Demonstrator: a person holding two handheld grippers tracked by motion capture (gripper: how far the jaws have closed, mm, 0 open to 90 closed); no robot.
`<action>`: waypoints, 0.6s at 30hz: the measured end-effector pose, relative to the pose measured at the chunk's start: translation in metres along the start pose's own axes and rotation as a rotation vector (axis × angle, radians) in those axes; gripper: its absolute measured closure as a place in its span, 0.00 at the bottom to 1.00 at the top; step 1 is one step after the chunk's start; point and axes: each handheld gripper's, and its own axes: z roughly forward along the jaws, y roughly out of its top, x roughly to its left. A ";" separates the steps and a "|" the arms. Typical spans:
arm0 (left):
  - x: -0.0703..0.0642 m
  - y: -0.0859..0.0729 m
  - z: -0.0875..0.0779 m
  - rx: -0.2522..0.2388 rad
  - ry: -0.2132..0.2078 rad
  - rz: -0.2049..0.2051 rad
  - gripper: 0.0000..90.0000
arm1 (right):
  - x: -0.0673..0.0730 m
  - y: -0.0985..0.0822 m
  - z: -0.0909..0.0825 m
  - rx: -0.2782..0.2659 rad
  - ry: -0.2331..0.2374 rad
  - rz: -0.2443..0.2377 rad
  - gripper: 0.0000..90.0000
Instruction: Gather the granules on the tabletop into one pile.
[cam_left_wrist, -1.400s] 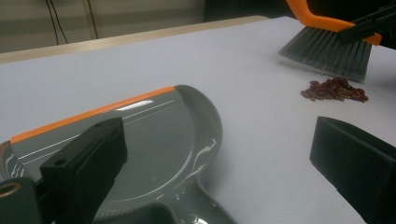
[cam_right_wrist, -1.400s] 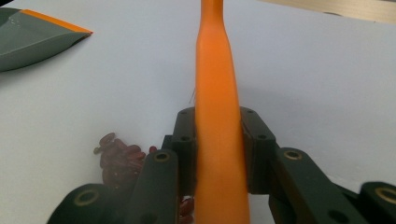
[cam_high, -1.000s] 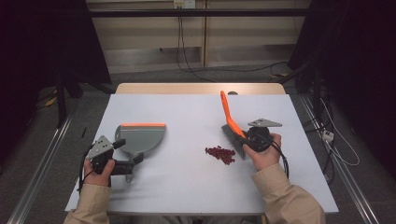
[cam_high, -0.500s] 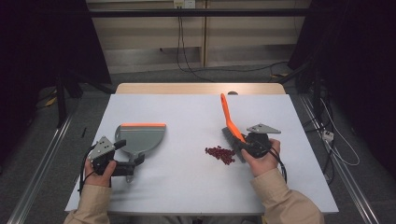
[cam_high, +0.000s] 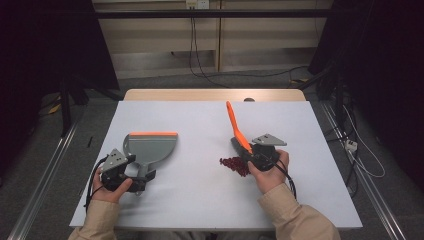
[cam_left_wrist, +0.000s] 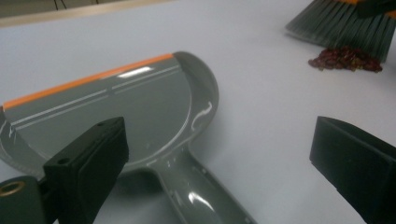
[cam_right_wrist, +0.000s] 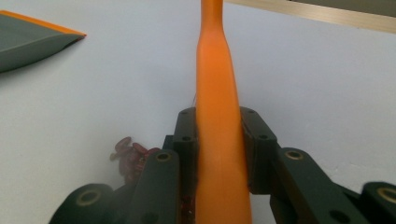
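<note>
right gripper (cam_high: 252, 152) jaws pinch the brush's orange handle (cam_right_wrist: 217, 116); bristles (cam_left_wrist: 343, 25) sit just behind the red bean pile (cam_high: 235, 165) mid-desk. left gripper (cam_left_wrist: 224, 163) jaws spread around the dustpan (cam_high: 149, 146) handle, not gripping. risk: w/ pan loose & well apart, a sweep could scatter beans or shove the pan away.
</note>
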 end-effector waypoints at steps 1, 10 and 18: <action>0.000 -0.001 0.000 0.015 0.007 0.001 0.05 | -0.001 0.000 0.000 -0.006 0.013 0.005 0.79; 0.002 -0.008 0.001 0.090 0.081 -0.038 0.07 | -0.016 0.003 -0.007 -0.037 0.017 0.022 0.79; 0.006 -0.015 0.006 0.177 0.150 -0.060 0.11 | -0.025 0.004 -0.013 -0.051 0.039 0.046 0.79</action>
